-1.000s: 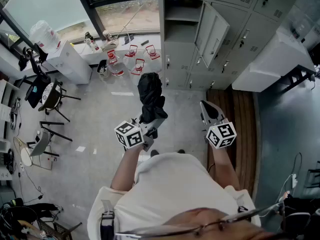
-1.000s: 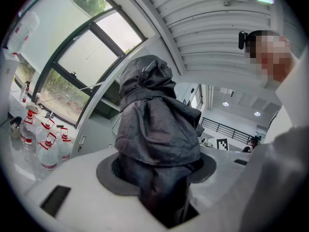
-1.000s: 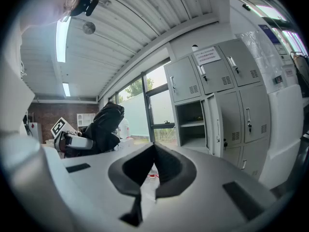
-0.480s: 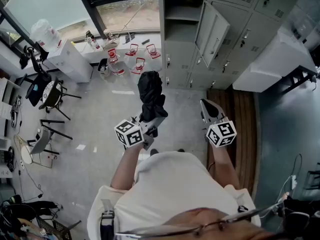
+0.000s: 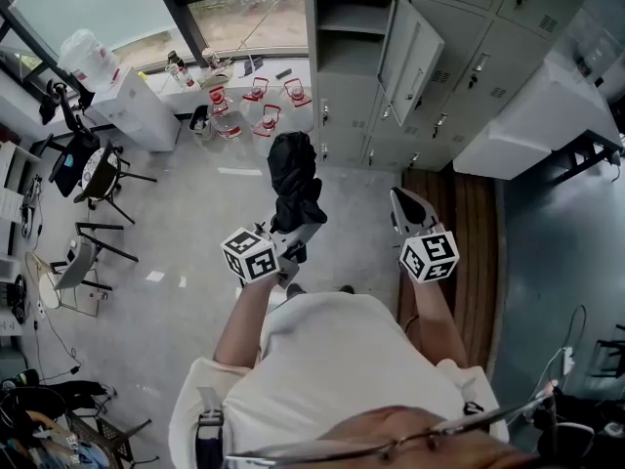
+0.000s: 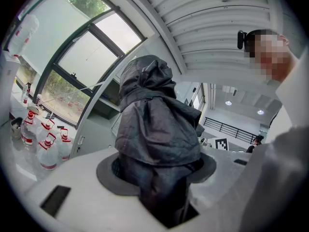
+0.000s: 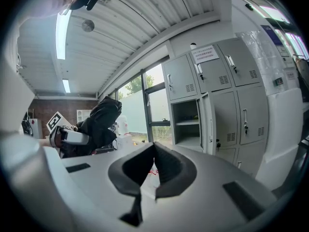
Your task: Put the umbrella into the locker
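A black folded umbrella [image 5: 293, 176] stands out of my left gripper [image 5: 296, 233], which is shut on its lower part. In the left gripper view the umbrella [image 6: 155, 129] fills the gap between the jaws of the left gripper [image 6: 161, 182]. My right gripper [image 5: 411, 210] is held beside it to the right, shut with nothing in it; its pads meet at the tips [image 7: 153, 151]. Ahead stands the grey locker bank with one open compartment [image 5: 348, 29], its door [image 5: 411, 59] swung out to the right. The right gripper view shows that open locker [image 7: 188, 124] and the umbrella [image 7: 99, 122] at left.
Several red-capped water bottles [image 5: 256, 106] stand on the floor by the window, left of the lockers. A white water dispenser [image 5: 117, 96] and chairs [image 5: 93, 179] are at the left. A wooden strip [image 5: 469, 252] and a white cabinet [image 5: 527, 115] lie at the right.
Both grippers have edged a little toward the lockers. The umbrella stays in the left gripper's grip, and the right gripper stays shut.
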A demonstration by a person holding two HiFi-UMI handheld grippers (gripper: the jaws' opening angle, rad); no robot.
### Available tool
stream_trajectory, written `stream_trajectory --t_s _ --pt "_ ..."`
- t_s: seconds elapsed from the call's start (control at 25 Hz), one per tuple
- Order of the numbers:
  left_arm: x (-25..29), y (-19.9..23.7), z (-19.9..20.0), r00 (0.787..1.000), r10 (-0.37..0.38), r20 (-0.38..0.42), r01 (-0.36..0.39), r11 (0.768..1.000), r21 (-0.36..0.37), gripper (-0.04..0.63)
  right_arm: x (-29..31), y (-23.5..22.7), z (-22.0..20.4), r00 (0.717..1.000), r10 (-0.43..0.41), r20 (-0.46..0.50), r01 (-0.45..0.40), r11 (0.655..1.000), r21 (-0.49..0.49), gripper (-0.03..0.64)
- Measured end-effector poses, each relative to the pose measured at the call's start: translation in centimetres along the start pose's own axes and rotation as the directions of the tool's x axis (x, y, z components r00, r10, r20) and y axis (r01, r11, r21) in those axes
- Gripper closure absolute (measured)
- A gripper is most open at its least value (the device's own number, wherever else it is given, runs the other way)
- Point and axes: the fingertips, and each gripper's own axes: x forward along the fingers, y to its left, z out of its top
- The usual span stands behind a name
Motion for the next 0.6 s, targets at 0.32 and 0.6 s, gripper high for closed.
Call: stream_trajectory --t_s 0.32,0.6 --pt "2.1 -0.5 -0.8 0.998 0.058 0.035 -0.057 0.998 -0.010 0.368 -1.3 -3.5 -1.1 0.998 0.047 -0.030 -0.046 0.999 0.017 0.611" --pt "3.2 -0.9 -1.1 0.994 0.094 0.051 -0.094 0.996 -0.009 0.368 -1.3 -4.9 -2.0 0.995 0.070 -0.067 -0.071 0.998 -0.001 0.611"
